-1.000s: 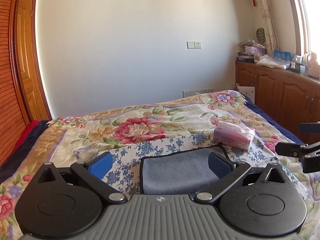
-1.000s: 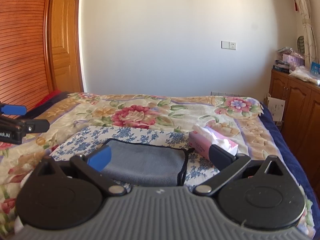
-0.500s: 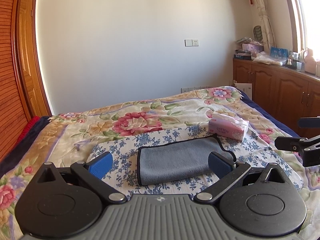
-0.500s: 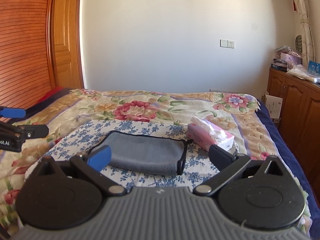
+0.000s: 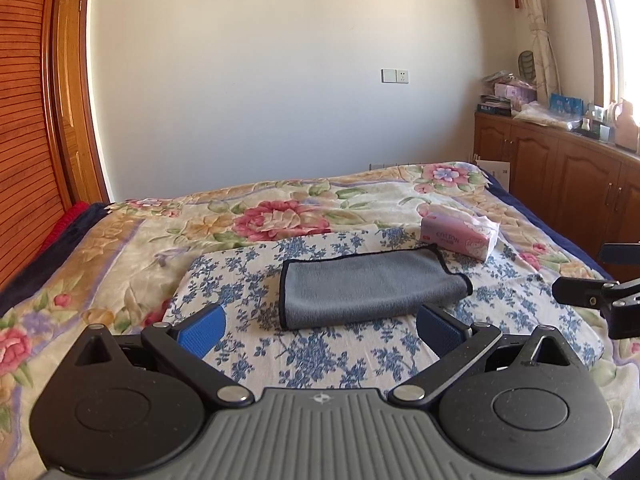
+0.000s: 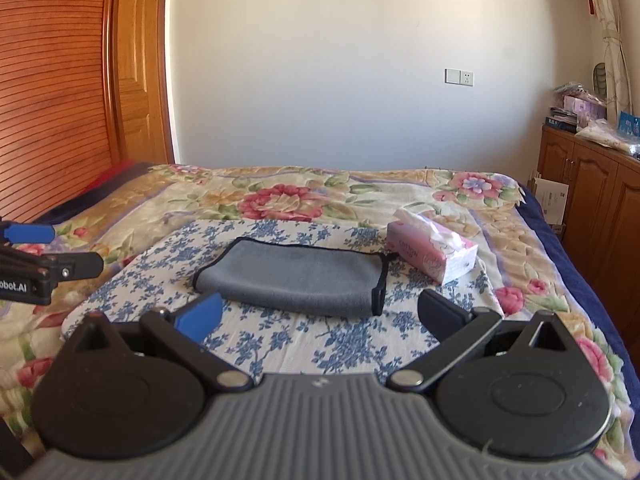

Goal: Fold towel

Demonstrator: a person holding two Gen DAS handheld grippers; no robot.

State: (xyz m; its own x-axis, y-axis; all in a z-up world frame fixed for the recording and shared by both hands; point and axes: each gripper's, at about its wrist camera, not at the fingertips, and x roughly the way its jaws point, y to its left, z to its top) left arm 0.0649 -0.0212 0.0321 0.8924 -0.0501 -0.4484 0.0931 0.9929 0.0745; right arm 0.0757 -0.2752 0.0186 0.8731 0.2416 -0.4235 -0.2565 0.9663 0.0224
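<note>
Both claws pulled back from towel (image 5: 370, 290); left claw (image 5: 320, 330), right claw (image 6: 320, 318) spread apart, empty, towel beyond fingertips.

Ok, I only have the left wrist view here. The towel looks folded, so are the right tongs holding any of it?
Observer: No. The right wrist view shows the right tongs spread wide and empty, short of the towel.
Operator: How does the towel's right end look?
Observer: From that side it shows stacked layers, with black trim running down the edge.
Operator: And where are my left tongs?
Observer: The left tongs are at the left edge of that view, out beside the blue-flowered cloth, apart from the towel.
</note>
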